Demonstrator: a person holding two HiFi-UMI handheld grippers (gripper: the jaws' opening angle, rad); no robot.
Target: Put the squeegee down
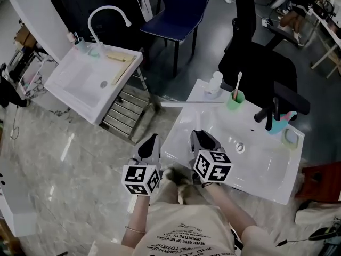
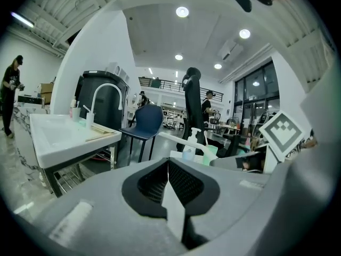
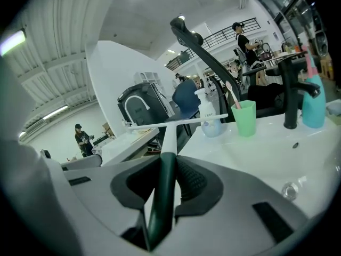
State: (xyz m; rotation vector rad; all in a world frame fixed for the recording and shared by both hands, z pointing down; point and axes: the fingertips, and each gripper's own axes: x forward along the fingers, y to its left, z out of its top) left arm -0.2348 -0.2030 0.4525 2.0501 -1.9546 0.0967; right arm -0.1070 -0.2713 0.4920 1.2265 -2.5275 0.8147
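The squeegee has a dark green handle, a white shaft and a long white blade (image 1: 192, 103). The blade hangs over the near left corner of the white basin (image 1: 266, 164). My right gripper (image 1: 200, 137) is shut on the green handle (image 3: 162, 196), and the shaft runs up from the jaws to the blade (image 3: 176, 122). My left gripper (image 1: 152, 140) hovers beside it over the floor. Its jaws are shut with nothing between them (image 2: 168, 167). In the left gripper view the squeegee blade (image 2: 181, 141) shows ahead to the right.
On the basin's back rim stand a soap bottle (image 1: 214, 84), a green cup (image 1: 235, 99) with a toothbrush, a black tap (image 1: 272, 113) and a teal cup (image 1: 282, 122). A second white sink (image 1: 90, 79) stands to the left. A blue chair (image 1: 178, 9) and a black office chair (image 1: 256, 63) are behind.
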